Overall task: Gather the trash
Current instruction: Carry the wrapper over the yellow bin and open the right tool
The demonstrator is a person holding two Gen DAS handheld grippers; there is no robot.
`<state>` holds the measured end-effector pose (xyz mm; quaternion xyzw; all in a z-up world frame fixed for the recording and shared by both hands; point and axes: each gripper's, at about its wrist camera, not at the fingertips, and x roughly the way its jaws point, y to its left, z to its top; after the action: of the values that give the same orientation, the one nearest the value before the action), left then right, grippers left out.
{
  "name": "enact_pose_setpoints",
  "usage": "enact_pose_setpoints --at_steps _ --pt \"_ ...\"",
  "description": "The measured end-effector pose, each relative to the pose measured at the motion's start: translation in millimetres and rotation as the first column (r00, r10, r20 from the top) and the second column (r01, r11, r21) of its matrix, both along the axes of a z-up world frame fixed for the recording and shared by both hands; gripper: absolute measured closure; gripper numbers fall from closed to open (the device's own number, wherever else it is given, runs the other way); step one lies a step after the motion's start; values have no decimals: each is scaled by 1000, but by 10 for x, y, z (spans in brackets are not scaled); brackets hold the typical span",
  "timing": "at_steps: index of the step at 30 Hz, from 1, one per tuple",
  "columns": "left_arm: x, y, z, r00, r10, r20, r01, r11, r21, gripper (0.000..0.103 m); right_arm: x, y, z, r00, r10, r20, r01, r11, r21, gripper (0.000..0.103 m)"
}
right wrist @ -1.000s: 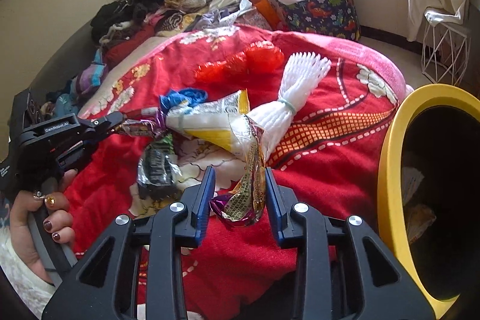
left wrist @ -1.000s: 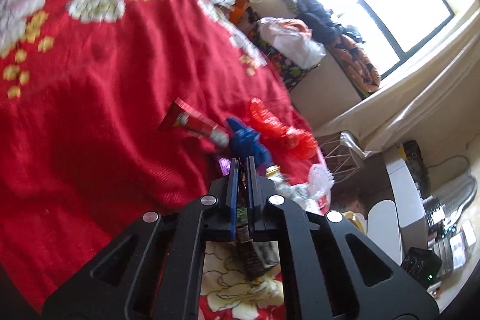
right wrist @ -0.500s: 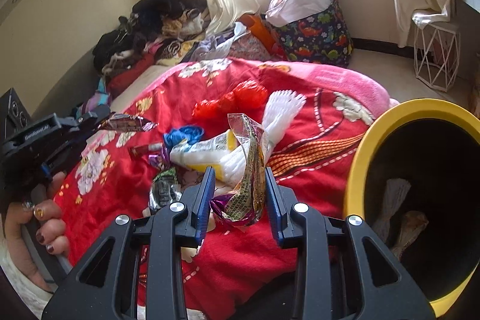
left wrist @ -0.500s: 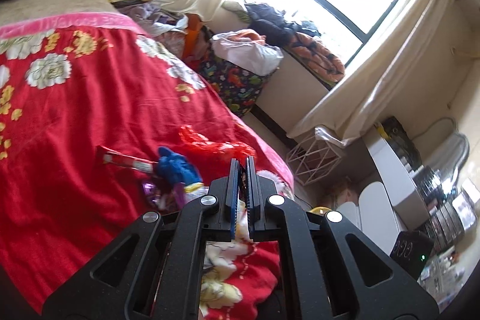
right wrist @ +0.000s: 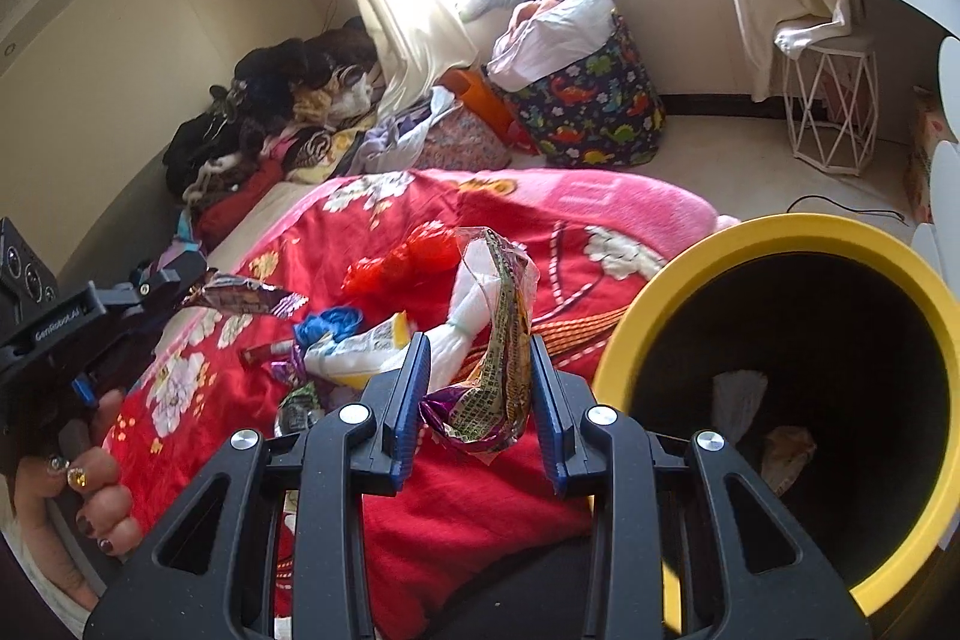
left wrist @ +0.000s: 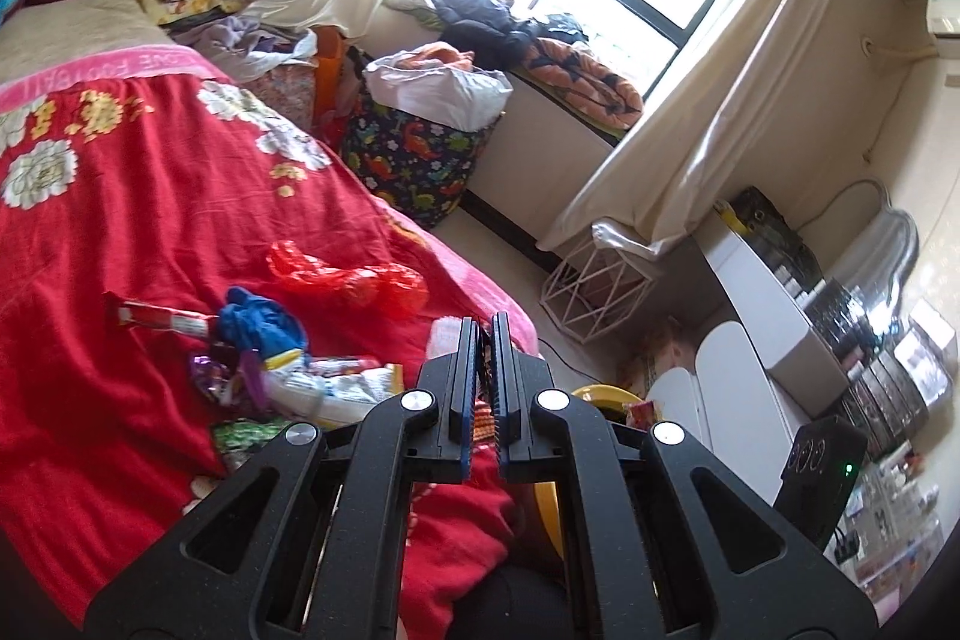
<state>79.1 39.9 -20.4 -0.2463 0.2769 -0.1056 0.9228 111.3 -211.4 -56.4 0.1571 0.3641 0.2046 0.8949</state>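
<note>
R jaws pinching the crumpled snack wrapper (right wrist: 498, 340), upright between my fingers, just left of the yellow bin (right wrist: 780, 235), staged to drop | L jaws pressed on a dark foil wrapper (right wrist: 240, 297), lifted off the red blanket (left wrist: 120, 232) | remaining litter pile (left wrist: 288, 370) waits on the bed

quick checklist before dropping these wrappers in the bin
1. Right tongs holding crumpled wrapper: ok.
2. Left tongs holding dark wrapper: ok, seen from right camera.
3. Yellow bin mouth open, room inside: ok.
4. Right wrapper over bin mouth: not ok, it hangs left of the rim, above the red blanket.
5. Left wrapper near bin: not ok, far left.
6. More trash left on blanket: blue bag, red bag.
</note>
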Motion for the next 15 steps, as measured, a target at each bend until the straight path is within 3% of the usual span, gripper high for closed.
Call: enact_pose_setpoints --at_steps 15 --pt "22 -549 77 995 -98 19 97 993 61 101 -52 -562 43 992 -126 5 126 992 29 72"
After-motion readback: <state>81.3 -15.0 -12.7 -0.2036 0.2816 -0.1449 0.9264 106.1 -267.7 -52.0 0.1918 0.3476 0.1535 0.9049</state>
